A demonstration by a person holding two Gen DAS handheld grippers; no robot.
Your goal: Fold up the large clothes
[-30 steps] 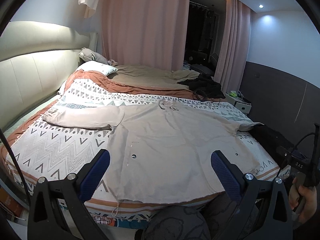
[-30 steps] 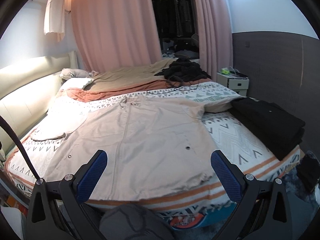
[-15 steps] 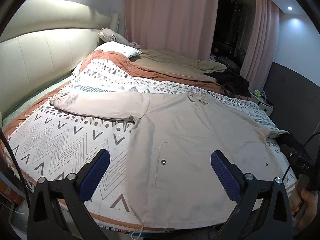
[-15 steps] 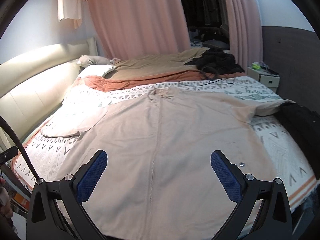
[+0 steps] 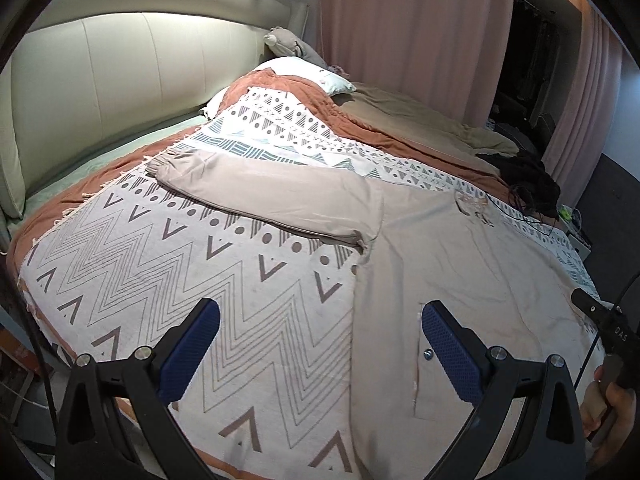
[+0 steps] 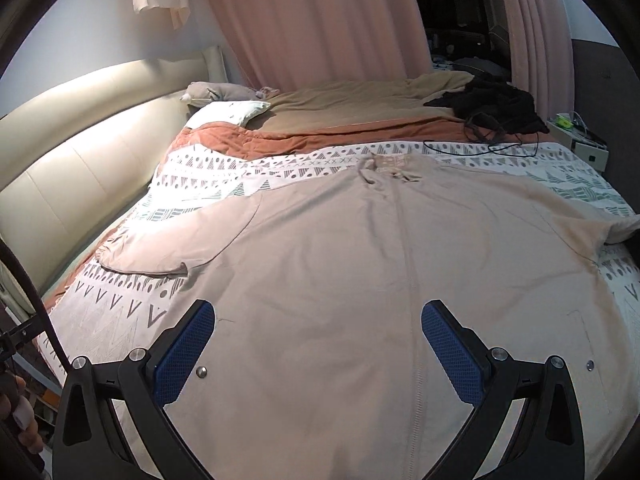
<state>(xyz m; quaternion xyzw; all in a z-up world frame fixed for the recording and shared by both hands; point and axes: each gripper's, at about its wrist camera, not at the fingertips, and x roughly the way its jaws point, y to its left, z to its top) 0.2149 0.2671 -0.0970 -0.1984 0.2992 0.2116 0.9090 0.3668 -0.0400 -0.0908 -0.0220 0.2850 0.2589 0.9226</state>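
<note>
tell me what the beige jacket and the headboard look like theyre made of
Beige jacket: probably a thin woven cotton blend, matte, lying in soft creases, with metal snaps. Headboard: looks like cream leather or faux leather, padded panels with a slight sheen under the light.

One jacket (image 6: 380,280), two pillows (image 5: 304,70).

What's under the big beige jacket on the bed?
The beige zip-front jacket lies flat on the white zigzag-patterned blanket, which shows around it. Whatever lies beneath its body is covered.
</note>
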